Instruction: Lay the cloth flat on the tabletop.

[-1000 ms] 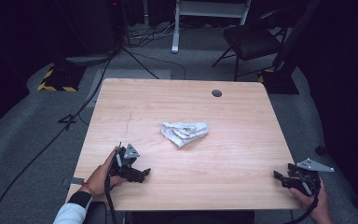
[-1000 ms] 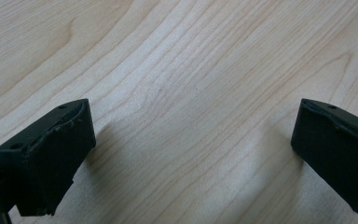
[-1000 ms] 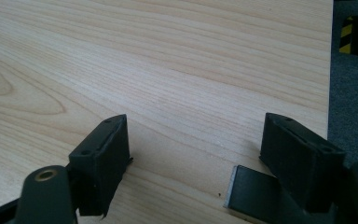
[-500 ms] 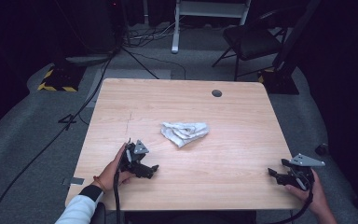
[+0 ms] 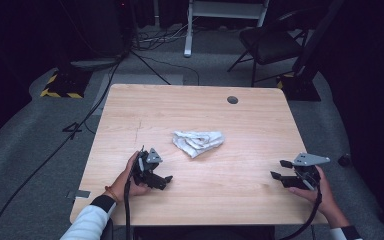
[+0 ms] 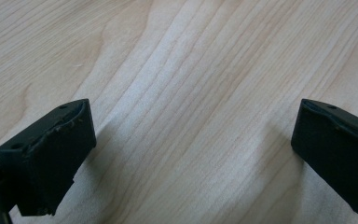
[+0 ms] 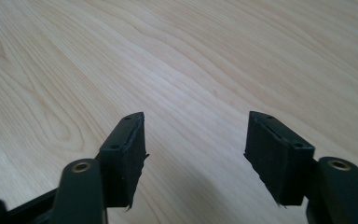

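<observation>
From the high view we look down on a pale wooden table point(image 5: 240, 125) standing on grey carpet in a dark room. Near the middle of the table lies a crumpled white cloth point(image 5: 198, 142), bunched into a loose heap with folds showing, touched by neither tool. At the near left, our left hand point(image 5: 126, 175) holds the left gripper point(image 5: 167, 179) low over the wood, just in front of and to the left of the cloth, pointing toward the right side of the table. In the left gripper view its two black jaws stand far apart at the edges of the picture, with bare wood grain between them. At the near right edge of the table, our right hand point(image 5: 320, 192) holds the right gripper point(image 5: 278, 169), which points leftward across the table and sits well apart from the cloth. In the right gripper view its jaws are spread with a clear gap and bare wood between them; they have just been closing somewhat and grip nothing. A small dark round hole point(image 5: 232, 100) marks the far side of the tabletop. Beyond the table stands a black chair point(image 5: 270, 42).
</observation>
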Tool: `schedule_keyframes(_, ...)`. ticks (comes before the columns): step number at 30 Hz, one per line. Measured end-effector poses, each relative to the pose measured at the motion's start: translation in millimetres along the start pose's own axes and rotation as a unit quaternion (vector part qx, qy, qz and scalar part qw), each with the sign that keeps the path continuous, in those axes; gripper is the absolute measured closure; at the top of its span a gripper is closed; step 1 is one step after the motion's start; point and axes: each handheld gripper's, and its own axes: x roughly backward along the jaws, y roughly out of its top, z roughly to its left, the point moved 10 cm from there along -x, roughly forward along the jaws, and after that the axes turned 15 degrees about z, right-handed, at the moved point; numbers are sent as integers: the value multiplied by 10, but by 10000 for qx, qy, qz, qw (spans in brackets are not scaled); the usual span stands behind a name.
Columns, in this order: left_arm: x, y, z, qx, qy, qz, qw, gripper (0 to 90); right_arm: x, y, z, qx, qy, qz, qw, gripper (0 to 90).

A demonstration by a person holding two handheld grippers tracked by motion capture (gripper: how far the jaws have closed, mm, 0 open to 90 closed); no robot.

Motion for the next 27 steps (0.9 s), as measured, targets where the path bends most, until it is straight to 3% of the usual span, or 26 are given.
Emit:
schedule_keyframes(2,-5,9,-7,-29,-29,14,10000,0,-17,59,26,91,4,19,10000,399)
schedule_keyframes(3,-20,39,-17,-137,-74,18,9999,0,-37,121,61,182,19,28,9998,415)
schedule_keyframes(4,-40,79,-27,-213,-122,21,9997,0,-86,278,142,359,32,29,9993,443)
schedule_keyframes(5,-40,79,-27,-213,-122,21,9997,0,-86,278,142,359,32,29,9993,443)
schedule_keyframes(6,-57,113,-39,-299,-162,20,9994,0,-137,424,236,521,92,4,9986,470)
schedule_keyframes(10,-109,221,-53,-427,-214,25,9989,0,-227,611,366,710,117,22,9974,492)
schedule_keyframes(12,-155,317,-43,-416,-207,36,9989,0,-362,841,512,944,133,21,9954,524)
schedule_keyframes(14,-175,356,-45,-418,-227,32,9989,0,-393,898,542,986,150,-2,9950,524)
schedule_keyframes(15,-200,408,-42,-456,-226,34,9987,0,-492,1056,637,1108,191,-29,9937,527)
schedule_keyframes(17,-218,443,-48,-457,-237,40,9987,0,-523,1105,670,1154,195,-37,9931,528)
schedule_keyframes(20,-270,551,-63,-461,-244,22,9986,0,-681,1357,827,1291,273,-132,9912,510)
schedule_keyframes(27,-316,644,-81,-468,-251,26,9986,3,-940,1624,954,1501,170,-111,9885,463)
